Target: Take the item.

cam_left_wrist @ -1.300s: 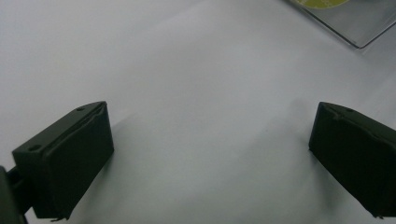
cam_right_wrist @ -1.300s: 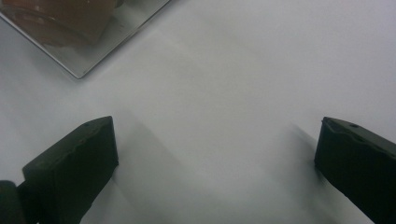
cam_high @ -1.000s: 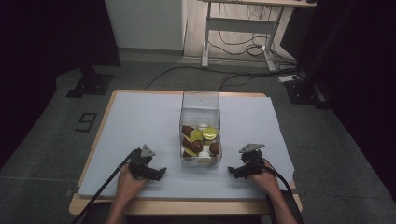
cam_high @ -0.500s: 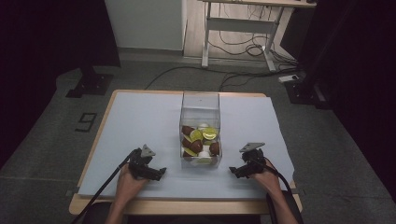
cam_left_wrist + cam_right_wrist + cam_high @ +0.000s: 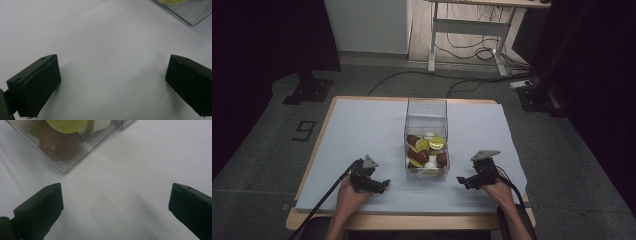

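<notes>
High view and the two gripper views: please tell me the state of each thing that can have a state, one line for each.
Left tongs: open, empty, low over the sheet.
Right tongs: open, empty, low over the sheet.
Clear box: upright, no lid seen, about half full.
Capsules: piled inside the box, brown, yellow-green and white.
White sheet: flat on the table.

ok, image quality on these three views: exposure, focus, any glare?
High view: room dark at the edges, the sheet-covered table evenly lit, clear box readable. Left gripper view: soft shadows beside the open jaws, box corner slightly blurred. Right gripper view: box and the capsules inside are out of focus; no harsh glare.
</notes>
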A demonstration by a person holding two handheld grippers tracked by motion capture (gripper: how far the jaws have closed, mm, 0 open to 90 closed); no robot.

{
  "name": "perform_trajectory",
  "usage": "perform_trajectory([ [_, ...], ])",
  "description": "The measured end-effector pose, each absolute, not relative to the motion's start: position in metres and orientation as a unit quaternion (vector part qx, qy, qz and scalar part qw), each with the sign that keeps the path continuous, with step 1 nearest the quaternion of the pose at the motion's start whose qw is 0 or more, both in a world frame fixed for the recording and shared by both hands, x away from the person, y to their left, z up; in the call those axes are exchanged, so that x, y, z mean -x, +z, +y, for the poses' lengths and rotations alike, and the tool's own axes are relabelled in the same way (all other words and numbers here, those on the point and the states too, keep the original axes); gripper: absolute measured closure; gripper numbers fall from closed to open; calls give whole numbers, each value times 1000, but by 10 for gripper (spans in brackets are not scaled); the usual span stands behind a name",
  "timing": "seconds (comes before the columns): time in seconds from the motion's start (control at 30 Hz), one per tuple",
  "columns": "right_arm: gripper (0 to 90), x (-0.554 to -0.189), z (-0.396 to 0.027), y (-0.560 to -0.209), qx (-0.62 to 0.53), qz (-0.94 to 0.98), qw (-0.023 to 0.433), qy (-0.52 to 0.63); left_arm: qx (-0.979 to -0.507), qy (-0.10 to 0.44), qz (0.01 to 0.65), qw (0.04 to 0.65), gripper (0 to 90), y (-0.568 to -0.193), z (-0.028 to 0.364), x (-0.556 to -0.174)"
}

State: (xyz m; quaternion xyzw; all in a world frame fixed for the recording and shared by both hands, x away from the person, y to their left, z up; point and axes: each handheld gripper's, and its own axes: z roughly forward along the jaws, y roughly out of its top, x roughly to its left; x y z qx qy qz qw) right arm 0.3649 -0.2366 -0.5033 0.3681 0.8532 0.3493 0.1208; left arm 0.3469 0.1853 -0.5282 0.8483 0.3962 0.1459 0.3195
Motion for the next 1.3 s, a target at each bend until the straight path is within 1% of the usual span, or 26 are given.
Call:
perform_trajectory([
  [0.07, 4, -364, -238, -501, -367, 850, 118, 358, -848, 146, 396, 319, 0, -528, 185, -347],
  [0.2, 10, -363, -238, -491, -362, 848, 135, 362, -848, 146, 396, 319, 0, -528, 185, -347],
  [0.33, 18, -362, -236, -486, -359, 852, 137, 357, -848, 146, 397, 320, 0, -528, 185, -347],
  [0.67, 66, -357, -230, -466, -358, 849, 128, 367, -848, 146, 396, 319, 0, -528, 185, -347],
  [1.1, 63, -353, -213, -438, -318, 860, 128, 378, -848, 146, 396, 320, 0, -528, 185, -347],
  [1.3, 134, -360, -198, -425, -298, 862, 116, 392, -849, 147, 396, 319, 0, -528, 185, -347],
])
